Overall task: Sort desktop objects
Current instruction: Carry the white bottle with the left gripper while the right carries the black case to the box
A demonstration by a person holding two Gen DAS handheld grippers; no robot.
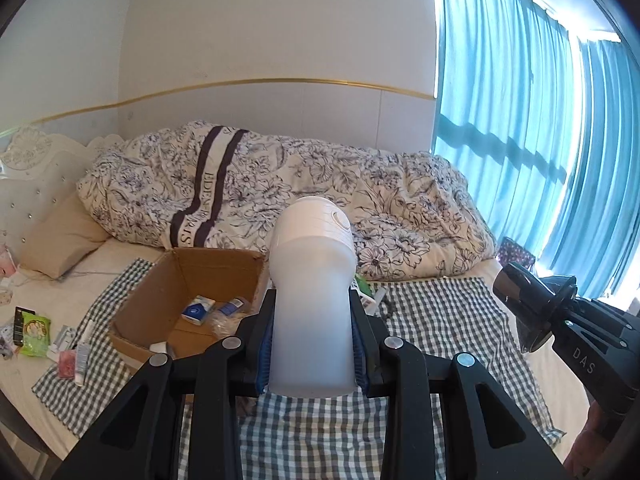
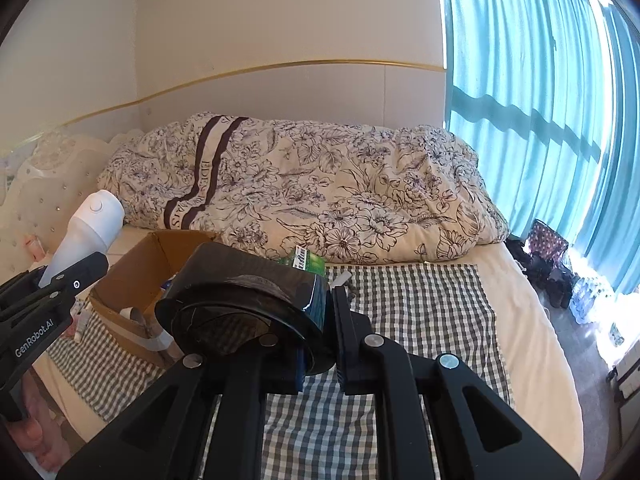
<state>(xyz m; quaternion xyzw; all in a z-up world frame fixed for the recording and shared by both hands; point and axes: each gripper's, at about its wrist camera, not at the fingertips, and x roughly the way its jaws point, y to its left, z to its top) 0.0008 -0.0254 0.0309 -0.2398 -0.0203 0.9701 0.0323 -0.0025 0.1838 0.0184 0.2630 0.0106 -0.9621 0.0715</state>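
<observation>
My left gripper (image 1: 312,340) is shut on a frosted white bottle (image 1: 312,280) with a white cap, held upright above the checked cloth (image 1: 440,320). Its cap rises just right of an open cardboard box (image 1: 160,292). The box holds a blue-and-white pack (image 1: 198,308) and a small bottle (image 1: 232,306). My right gripper (image 2: 324,336) is shut on the wall of a black flanged cup-like object (image 2: 248,292), lifted over the cloth to the right of the box (image 2: 132,276). In the right wrist view the left gripper (image 2: 60,276) and bottle (image 2: 92,224) hang at far left.
A flowered quilt (image 1: 320,184) is heaped behind the box. A green pack (image 2: 308,260) lies at the quilt's foot. Small packets and tubes (image 1: 76,356) are scattered left of the box, beside a pillow (image 1: 60,240). Blue curtains (image 2: 540,120) and the bed's edge are at right.
</observation>
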